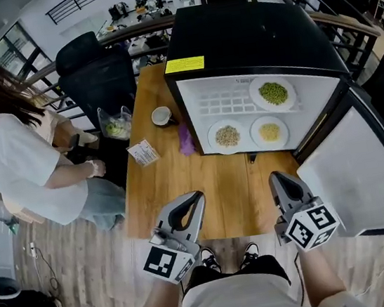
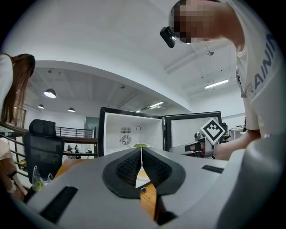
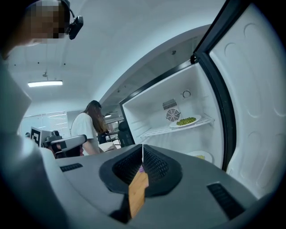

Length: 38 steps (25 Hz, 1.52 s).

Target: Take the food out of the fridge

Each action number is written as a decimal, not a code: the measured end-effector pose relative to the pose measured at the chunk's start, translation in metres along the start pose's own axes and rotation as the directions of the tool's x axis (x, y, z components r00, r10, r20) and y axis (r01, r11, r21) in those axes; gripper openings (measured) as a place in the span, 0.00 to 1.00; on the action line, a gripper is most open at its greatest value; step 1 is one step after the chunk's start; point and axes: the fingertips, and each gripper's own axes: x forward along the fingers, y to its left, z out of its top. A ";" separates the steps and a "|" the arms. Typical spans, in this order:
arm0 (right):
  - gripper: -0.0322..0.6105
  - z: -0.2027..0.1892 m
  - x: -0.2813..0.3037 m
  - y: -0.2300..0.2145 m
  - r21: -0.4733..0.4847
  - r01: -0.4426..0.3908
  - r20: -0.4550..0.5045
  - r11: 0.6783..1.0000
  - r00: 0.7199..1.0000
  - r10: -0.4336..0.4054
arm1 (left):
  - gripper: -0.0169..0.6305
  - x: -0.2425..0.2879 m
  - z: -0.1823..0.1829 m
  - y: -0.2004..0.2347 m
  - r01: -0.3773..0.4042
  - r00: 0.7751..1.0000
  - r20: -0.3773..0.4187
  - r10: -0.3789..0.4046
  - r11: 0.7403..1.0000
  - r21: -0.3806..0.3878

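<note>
**Operator:** Where's the food?

**Coach:** In the black, white-lined fridge [image 1: 252,27] on the far right corner of the wooden desk [image 1: 181,179]. Its door [image 1: 354,169] is swung wide, so you can reach in. The white plate of green peas [image 1: 273,93] sits on the upper shelf. The white plate of beige grains [image 1: 227,136] and the white plate of yellow kernels [image 1: 269,132] lie side by side below.

**Operator:** And my tongs?

**Coach:** Your left tongs [image 1: 193,200] and right tongs [image 1: 279,178] are both closed tight on nothing. They're at the desk's near edge, well short of the plates. You'd likely open them before any rim fits.

Bright, even overhead ceiling light; soft shadows; strong fisheye curvature, dark vignetted corners; mosaic patches.
</note>
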 end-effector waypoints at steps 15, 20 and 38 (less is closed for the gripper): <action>0.22 -0.084 0.114 -0.047 0.543 0.091 -0.104 0.835 0.994 -0.041 | 0.05 -0.007 -0.048 0.049 -0.031 0.997 -0.074 0.027 0.998 -0.050; 0.24 -0.119 0.148 -0.076 0.683 0.161 -0.144 0.713 0.986 -0.085 | 0.05 -0.004 -0.060 0.060 -0.037 0.995 -0.097 0.032 0.998 -0.057; 0.24 -0.186 0.203 -0.116 0.894 0.255 -0.208 0.367 0.964 -0.164 | 0.05 0.000 -0.087 0.086 -0.055 0.987 -0.158 0.039 0.994 -0.095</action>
